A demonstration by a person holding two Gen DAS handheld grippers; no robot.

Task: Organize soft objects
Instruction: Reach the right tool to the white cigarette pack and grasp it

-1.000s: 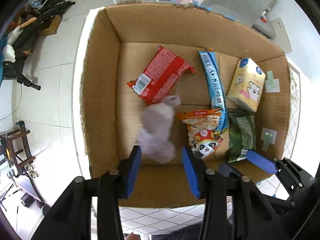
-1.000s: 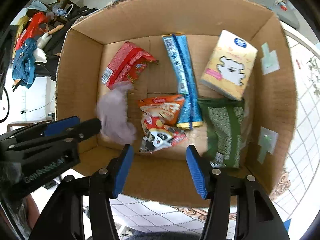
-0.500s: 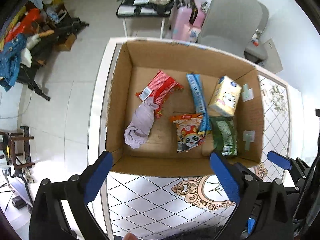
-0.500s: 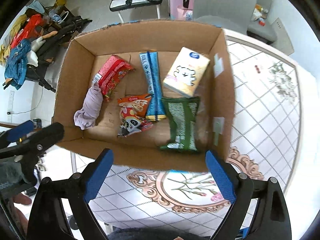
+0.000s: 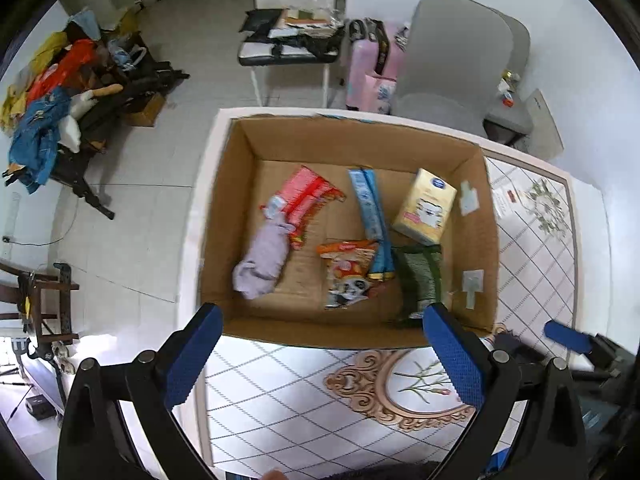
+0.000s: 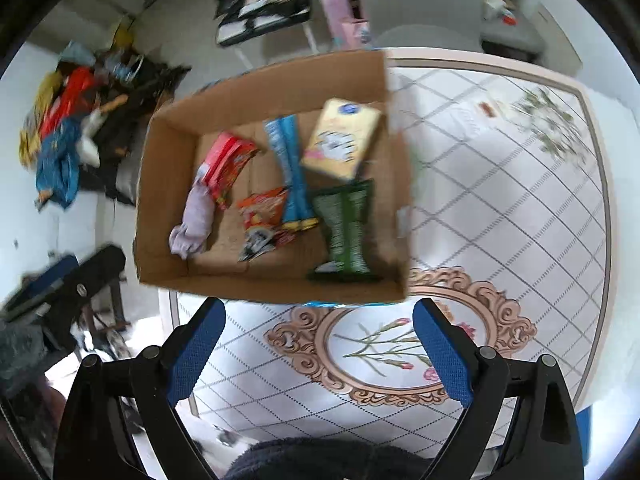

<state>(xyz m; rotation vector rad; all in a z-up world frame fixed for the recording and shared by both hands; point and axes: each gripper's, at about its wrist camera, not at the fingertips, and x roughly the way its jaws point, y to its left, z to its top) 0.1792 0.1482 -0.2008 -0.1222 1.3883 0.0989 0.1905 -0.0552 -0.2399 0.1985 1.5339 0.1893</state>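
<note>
Inside the cardboard box (image 5: pixel 224 216), lilac cloth (image 5: pixel 262 262) beyond left claw (image 5: pixel 320 354), both claws gaping wide, empty, right claw (image 6: pixel 320 344) likewise clear.

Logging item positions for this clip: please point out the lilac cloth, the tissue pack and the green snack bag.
lilac cloth (image 5: pixel 262 262), left wrist view, middle of the bunched fabric.
tissue pack (image 5: pixel 425 208), left wrist view, centre of its printed top face.
green snack bag (image 6: pixel 345 224), right wrist view, middle of the bag.

green packet (image 6: pixel 345 232) motion-blurred, snack labels unreadable
</note>
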